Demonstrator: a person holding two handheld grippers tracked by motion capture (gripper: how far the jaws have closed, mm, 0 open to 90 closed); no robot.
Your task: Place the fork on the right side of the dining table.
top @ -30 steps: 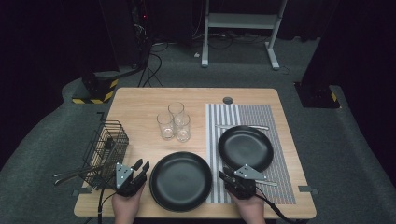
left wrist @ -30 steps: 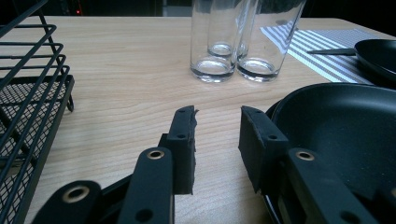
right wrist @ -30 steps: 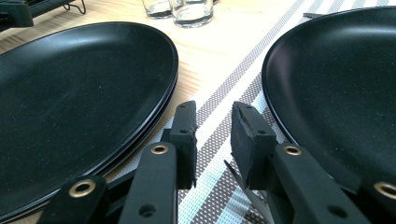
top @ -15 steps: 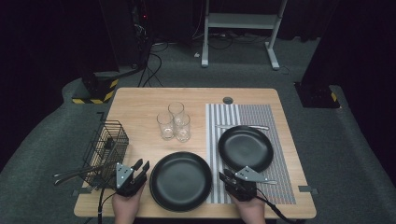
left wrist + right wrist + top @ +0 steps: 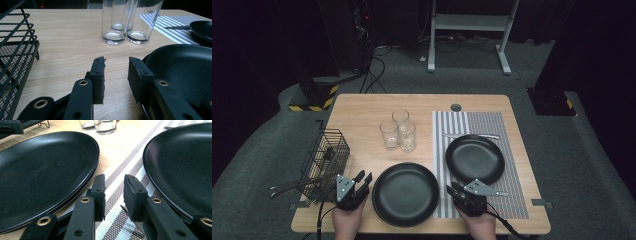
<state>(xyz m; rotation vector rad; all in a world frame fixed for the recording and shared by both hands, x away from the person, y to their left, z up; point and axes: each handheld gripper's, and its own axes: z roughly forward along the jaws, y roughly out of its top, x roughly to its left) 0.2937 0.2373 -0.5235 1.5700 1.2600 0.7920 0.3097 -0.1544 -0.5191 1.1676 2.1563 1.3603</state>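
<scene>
Holding still, both grippers, plates (image 5: 405,194) unmoved

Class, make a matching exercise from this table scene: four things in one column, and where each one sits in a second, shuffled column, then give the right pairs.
Things:
1. glasses
2. wire basket
3. small plate
4. large plates

Places:
A. on the striped mat
B. at the table's left edge
C. on bare wood at the near edge, between the two hand-held grippers
D. clustered near the middle of the table

Pairs: 1-D, 2-B, 3-A, 4-C
</scene>
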